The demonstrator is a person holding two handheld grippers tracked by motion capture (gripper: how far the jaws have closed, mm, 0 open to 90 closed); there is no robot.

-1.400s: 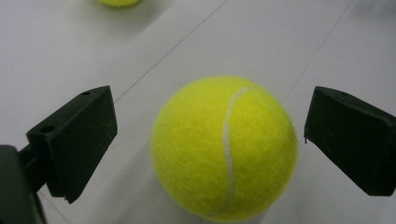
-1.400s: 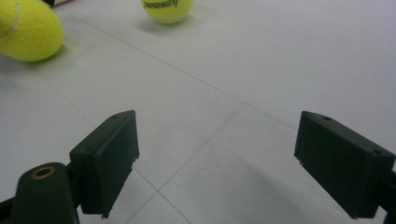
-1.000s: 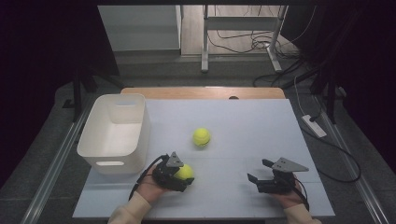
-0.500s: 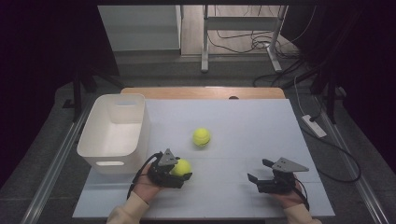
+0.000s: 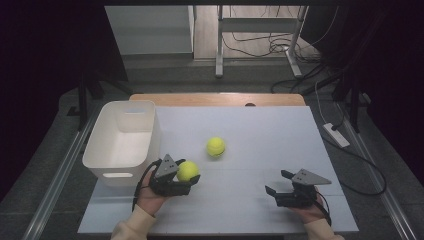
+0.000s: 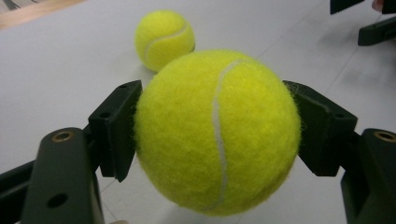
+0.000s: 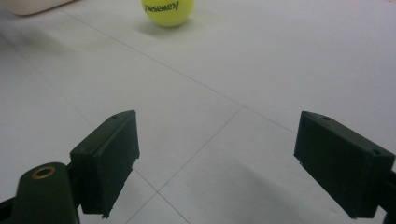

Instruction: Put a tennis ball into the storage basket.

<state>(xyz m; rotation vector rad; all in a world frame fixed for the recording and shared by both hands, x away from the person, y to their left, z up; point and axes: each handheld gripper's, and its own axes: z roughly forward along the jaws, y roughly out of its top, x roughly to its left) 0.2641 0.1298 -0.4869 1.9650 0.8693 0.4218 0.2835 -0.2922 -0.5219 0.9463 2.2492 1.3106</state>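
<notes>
My left gripper (image 5: 189, 176) is shut on a yellow tennis ball (image 5: 187, 170), held a little above the table just right of the white bin (image 5: 122, 141). In the left gripper view the held ball (image 6: 217, 133) is pressed between both black pads, clear of the table. A second tennis ball (image 5: 216, 146) (image 6: 164, 38) lies on the white table farther back, and it is at the top of the right gripper view (image 7: 168, 11). My right gripper (image 5: 278, 186) (image 7: 217, 163) rests at the front right, jaws wide open with nothing between them.
The white bin stands at the table's left side with its inside bare. The table's wooden far edge (image 5: 215, 99) runs behind. A power strip (image 5: 336, 135) and cables lie on the floor at the right.
My left gripper has lifted the held ball and carried it slightly left, toward the bin. The right gripper and the loose ball have stayed put.
</notes>
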